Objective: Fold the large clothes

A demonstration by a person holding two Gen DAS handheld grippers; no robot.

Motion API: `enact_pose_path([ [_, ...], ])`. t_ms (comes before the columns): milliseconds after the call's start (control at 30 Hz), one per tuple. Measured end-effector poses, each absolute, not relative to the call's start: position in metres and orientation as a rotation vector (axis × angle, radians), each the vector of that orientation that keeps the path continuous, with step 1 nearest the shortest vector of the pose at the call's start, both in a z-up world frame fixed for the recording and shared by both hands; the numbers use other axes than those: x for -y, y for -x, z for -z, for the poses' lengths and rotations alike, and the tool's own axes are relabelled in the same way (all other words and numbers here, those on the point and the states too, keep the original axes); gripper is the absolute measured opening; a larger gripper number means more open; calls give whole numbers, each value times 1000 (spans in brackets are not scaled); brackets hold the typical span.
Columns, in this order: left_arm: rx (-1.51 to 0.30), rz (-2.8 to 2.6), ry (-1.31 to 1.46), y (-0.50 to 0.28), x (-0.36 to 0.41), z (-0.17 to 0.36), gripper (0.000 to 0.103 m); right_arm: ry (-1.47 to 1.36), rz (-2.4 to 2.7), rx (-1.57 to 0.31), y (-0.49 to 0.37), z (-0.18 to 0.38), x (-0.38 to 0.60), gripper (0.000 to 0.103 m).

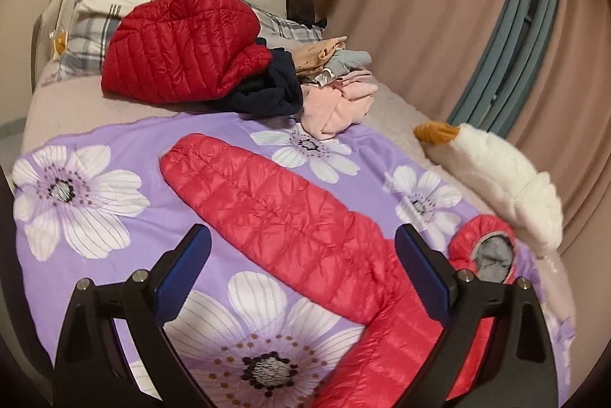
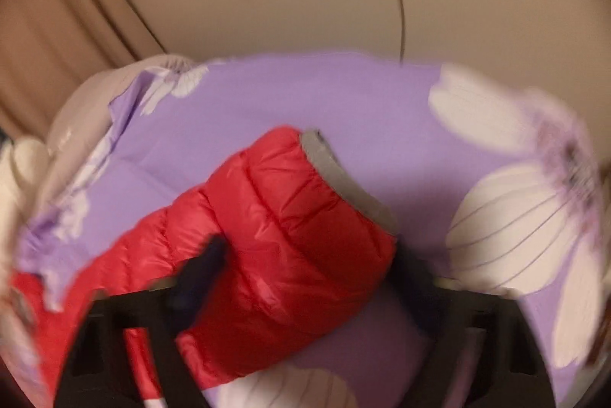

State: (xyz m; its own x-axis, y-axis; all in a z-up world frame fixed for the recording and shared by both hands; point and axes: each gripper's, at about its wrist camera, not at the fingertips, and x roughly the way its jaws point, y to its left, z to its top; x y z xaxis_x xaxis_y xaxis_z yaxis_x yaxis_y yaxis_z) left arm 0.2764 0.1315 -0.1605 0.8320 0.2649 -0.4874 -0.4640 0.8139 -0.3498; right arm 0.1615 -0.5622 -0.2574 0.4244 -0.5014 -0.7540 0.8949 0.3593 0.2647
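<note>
The red puffy jacket (image 1: 290, 217) lay on the purple flower sheet (image 1: 114, 140), in the middle of the bed. One sleeve stretched out flat toward the pillow end. The left gripper (image 1: 303, 270) hung wide apart over that sleeve and held nothing. The right gripper (image 2: 305, 255) looked pinched on the other sleeve's cuff (image 2: 305, 201), but the picture was blurry. The folding had hardly begun. A pile of clothes (image 1: 332, 83) near the pillows waited unfolded.
</note>
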Motion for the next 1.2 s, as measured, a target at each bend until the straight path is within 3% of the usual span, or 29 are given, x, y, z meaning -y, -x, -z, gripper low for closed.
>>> enact_pose_path([
  [67, -432, -439, 430, -275, -130, 159, 93, -731, 933, -590, -166, 248, 548, 21],
  [133, -405, -458, 407, -269, -131, 156, 93, -739, 911, -531, -168, 230, 535, 15],
  [333, -372, -466, 382, -257, -139, 148, 93, -577, 727, -393, -219, 132, 449, 13],
  [533, -357, -493, 401, -244, -155, 147, 93, -435, 335, -368, -316, 57, 281, 12],
  [667, -371, -535, 387, -237, -169, 147, 93, -312, 137, -420, -360, 60, 149, 12],
  [867, -375, -566, 372, -222, -192, 147, 93, -216, 1, -624, -408, 121, 41, 12],
  [933, -389, -554, 378, -221, -199, 148, 93, -135, -30, -677, -412, 139, 29, 20],
  [1000, -411, -532, 381, -225, -203, 151, 93, -66, -60, -693, -407, 142, 20, 56],
  [1067, -409, -530, 399, -229, -206, 154, 94, -19, -77, -652, -397, 129, 25, 78],
  [1200, -410, -540, 445, -239, -208, 161, 94, 50, -39, -537, -373, 105, 62, 84],
])
